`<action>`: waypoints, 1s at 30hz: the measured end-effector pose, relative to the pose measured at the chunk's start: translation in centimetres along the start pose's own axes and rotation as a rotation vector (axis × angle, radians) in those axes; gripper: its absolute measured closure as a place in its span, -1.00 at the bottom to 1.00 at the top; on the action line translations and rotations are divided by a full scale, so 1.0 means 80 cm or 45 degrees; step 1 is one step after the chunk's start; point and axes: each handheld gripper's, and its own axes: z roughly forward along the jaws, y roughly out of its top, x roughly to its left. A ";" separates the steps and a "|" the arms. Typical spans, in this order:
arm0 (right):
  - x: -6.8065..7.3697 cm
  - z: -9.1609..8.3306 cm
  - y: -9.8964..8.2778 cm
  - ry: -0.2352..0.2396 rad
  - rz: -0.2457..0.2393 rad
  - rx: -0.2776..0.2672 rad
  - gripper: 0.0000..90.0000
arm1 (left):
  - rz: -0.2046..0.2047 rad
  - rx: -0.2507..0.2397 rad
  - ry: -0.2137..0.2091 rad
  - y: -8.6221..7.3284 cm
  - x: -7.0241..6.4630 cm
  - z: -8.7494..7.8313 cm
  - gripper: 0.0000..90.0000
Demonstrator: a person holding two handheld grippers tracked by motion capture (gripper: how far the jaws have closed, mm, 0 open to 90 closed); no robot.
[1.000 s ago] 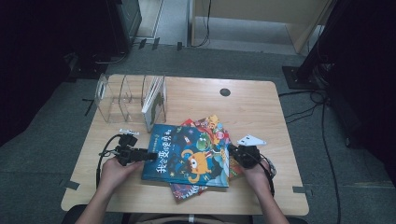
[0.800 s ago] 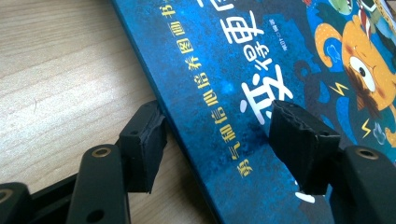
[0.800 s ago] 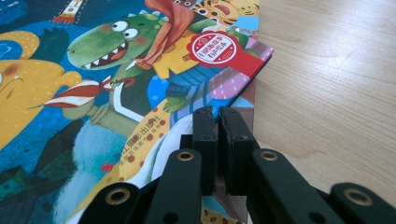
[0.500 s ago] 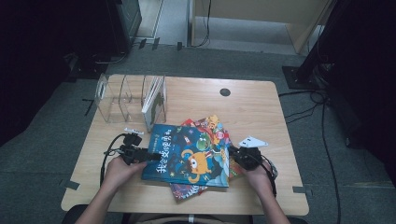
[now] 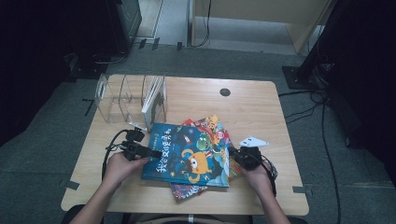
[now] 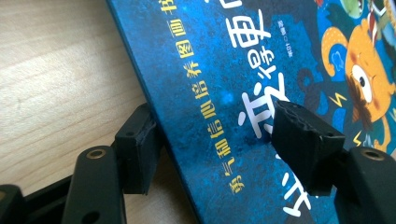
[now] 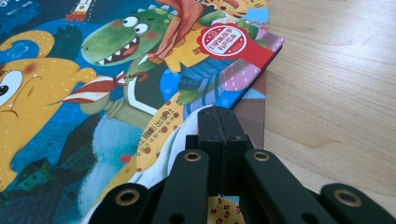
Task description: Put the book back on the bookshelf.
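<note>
1. My left gripper (image 6: 219, 154) has its jaws spread astride the left edge of the blue book (image 5: 187, 156), having just narrowed slightly; nothing is pinched.
2. My right gripper (image 7: 218, 122), jaws pressed together, rests on the book pile (image 5: 212, 128) at its right edge.
3. Next, I judge: close left on the top book and lift.

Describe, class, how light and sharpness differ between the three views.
High view: table evenly lit, surroundings dark, picture soft. Left gripper view: blue book crisp at the middle, blurring towards the top edge. Right gripper view: bright daylight tone, dinosaur book slightly soft, shut right tool sharp.
</note>
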 end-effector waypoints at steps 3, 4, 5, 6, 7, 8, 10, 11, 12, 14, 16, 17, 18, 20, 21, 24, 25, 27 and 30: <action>-0.001 0.000 0.000 0.006 0.015 0.004 1.00 | 0.007 -0.003 0.010 0.005 -0.008 -0.012 -0.17; -0.001 0.000 0.000 0.006 0.015 0.004 1.00 | 0.017 0.000 0.011 0.008 -0.011 -0.018 -0.15; -0.001 -0.001 0.000 0.007 0.018 0.007 1.00 | 0.029 -0.006 0.013 0.010 -0.014 -0.024 -0.12; -0.001 -0.001 0.000 0.012 0.023 0.010 1.00 | 0.049 -0.013 0.018 0.012 -0.017 -0.030 -0.10; -0.001 -0.001 0.000 0.018 0.028 0.008 1.00 | 0.056 -0.016 0.023 0.014 -0.021 -0.036 -0.09; -0.001 -0.001 0.000 0.024 0.030 0.011 1.00 | 0.066 -0.028 0.026 0.016 -0.024 -0.041 -0.07; 0.000 0.000 -0.001 0.031 0.024 0.005 1.00 | 0.064 -0.038 -0.010 0.021 -0.030 -0.051 -0.04; 0.001 0.000 0.000 0.038 0.024 0.008 1.00 | 0.054 -0.044 -0.038 0.023 -0.032 -0.055 -0.03; 0.002 0.000 0.000 0.047 0.020 0.007 1.00 | 0.055 -0.049 -0.060 0.026 -0.034 -0.060 -0.02; 0.005 0.001 0.000 0.057 0.013 0.008 1.00 | 0.062 -0.061 -0.093 0.032 -0.041 -0.071 0.03; 0.008 0.002 0.000 0.069 0.002 0.007 1.00 | 0.078 -0.080 -0.097 0.040 -0.046 -0.083 0.10; 0.009 0.003 0.000 0.071 -0.009 0.008 1.00 | 0.081 -0.087 -0.105 0.044 -0.049 -0.089 0.13; 0.012 0.004 0.001 0.079 -0.009 0.008 1.00 | 0.078 -0.088 -0.125 0.049 -0.051 -0.095 0.17; 0.016 0.007 0.001 0.091 -0.025 0.002 1.00 | 0.073 -0.072 -0.153 0.058 -0.056 -0.101 0.23; 0.017 0.008 0.002 0.095 -0.033 -0.003 1.00 | 0.072 -0.057 -0.175 0.062 -0.059 -0.103 0.26; 0.024 0.013 0.004 0.120 -0.051 -0.013 0.94 | 0.104 0.001 -0.174 0.077 -0.074 -0.105 0.34; 0.027 0.015 0.004 0.127 -0.059 -0.016 0.93 | 0.109 0.007 -0.178 0.082 -0.077 -0.108 0.34; 0.032 0.018 0.005 0.123 -0.084 -0.024 0.92 | 0.125 0.000 -0.184 0.091 -0.083 -0.116 0.42; 0.038 0.022 0.006 0.151 -0.087 -0.034 0.89 | 0.156 0.002 -0.164 0.102 -0.092 -0.125 0.46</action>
